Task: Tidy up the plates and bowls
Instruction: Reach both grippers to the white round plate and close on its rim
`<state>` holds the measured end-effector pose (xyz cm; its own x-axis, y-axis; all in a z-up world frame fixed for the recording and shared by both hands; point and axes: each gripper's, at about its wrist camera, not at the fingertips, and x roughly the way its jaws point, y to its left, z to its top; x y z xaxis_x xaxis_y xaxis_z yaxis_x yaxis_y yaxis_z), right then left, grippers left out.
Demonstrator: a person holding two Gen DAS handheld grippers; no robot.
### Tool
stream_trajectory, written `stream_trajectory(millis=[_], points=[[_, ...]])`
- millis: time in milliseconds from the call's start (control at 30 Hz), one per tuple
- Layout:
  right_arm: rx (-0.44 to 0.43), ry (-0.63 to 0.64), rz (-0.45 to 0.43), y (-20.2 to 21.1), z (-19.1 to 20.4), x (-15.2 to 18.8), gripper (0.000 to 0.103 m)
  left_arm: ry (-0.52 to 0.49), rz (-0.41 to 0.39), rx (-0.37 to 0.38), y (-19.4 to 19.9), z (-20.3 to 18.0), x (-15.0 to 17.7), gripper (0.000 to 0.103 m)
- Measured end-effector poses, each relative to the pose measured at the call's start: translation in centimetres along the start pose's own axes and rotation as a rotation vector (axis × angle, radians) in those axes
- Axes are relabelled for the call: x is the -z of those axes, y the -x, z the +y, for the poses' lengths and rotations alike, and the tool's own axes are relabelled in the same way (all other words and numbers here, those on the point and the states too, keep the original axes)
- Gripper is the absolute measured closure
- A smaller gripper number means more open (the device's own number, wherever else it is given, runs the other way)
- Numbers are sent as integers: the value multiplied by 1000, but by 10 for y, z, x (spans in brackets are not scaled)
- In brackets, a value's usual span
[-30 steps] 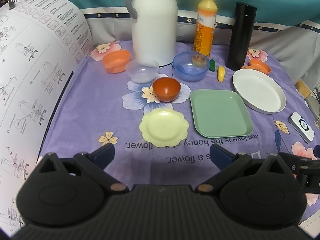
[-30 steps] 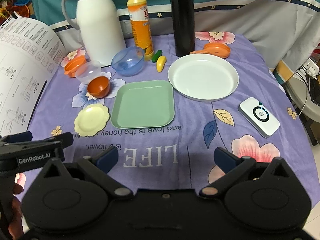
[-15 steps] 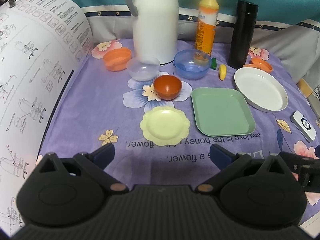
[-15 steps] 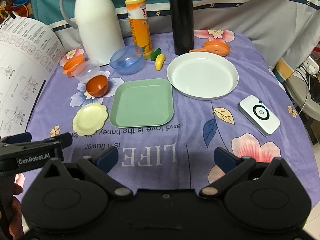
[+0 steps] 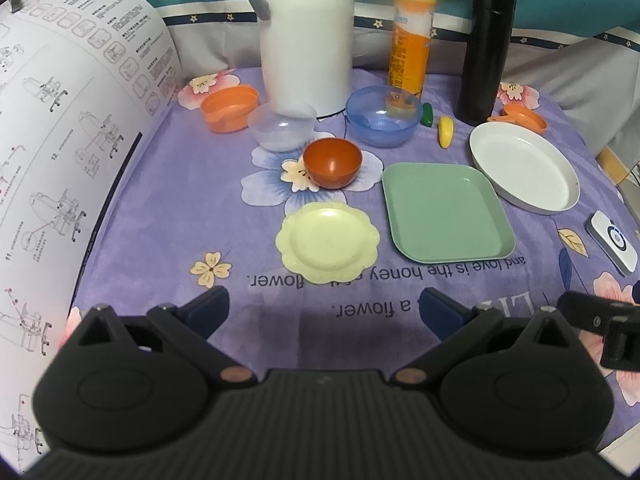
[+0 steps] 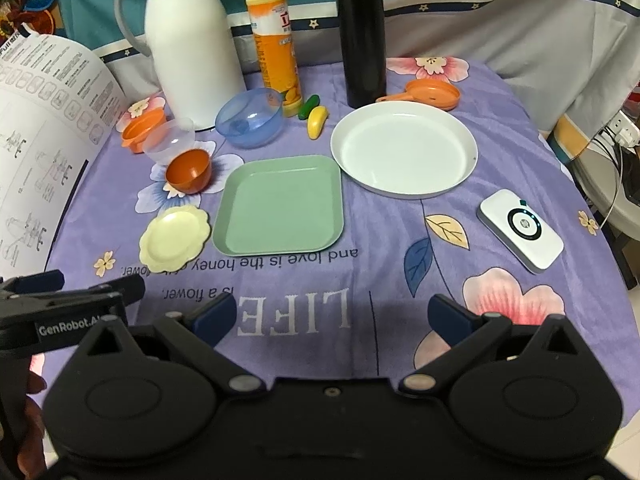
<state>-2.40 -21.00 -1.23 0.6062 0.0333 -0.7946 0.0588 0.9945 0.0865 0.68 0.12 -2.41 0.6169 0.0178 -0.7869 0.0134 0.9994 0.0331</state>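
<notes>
The left claw [image 5: 324, 308] hovers low over the near edge of the desk [image 5: 160, 200], fingers spread wide and holding nothing. Ahead of it, from left to right: an orange cup [image 5: 229, 107], a clear bowl [image 5: 281, 125], a red bowl [image 5: 332, 162] touching the clear one's near side, and a blue bowl [image 5: 383, 121] behind. Just before the left claw lies the yellow plate [image 5: 327, 242], then the green tray [image 5: 446, 212] beside it, then the white plate [image 5: 523, 172] whose rim touches or slightly overlaps the tray's far corner. The right claw [image 6: 332, 312] also gapes empty, near the desk's front, facing the tray.

Nothing looks stacked yet, so the first pick is probably at hand. The yellow plate is nearest to the left claw and lies flat, so a good grasp likely means coming in low, one finger sliding under the scalloped rim and one above, without dragging the cloth. Bowls should nest smallest last.
</notes>
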Motion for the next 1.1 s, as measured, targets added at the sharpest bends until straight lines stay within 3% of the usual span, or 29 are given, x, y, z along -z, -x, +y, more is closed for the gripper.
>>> stream_trajectory(millis=[300,467,667,933,1100], points=[[-13,-68,13,-29,-29,-20,0,-80,1,0,-23,-21,-13,0],[-13,-86,-21,-42,-47,-37,0,-130,-14,22,-42,-43,-34,0],[41,-68,-73,-60,-67,-67,18,-180,-28,47,-70,-75,-65,0],[34,-91,-72,-105,-116,-108,15,-234,-23,83,-111,-120,-107,0],[102,-122,-84,-130,-146,-125,16,-229,-3,121,-140,-146,-130,1]])
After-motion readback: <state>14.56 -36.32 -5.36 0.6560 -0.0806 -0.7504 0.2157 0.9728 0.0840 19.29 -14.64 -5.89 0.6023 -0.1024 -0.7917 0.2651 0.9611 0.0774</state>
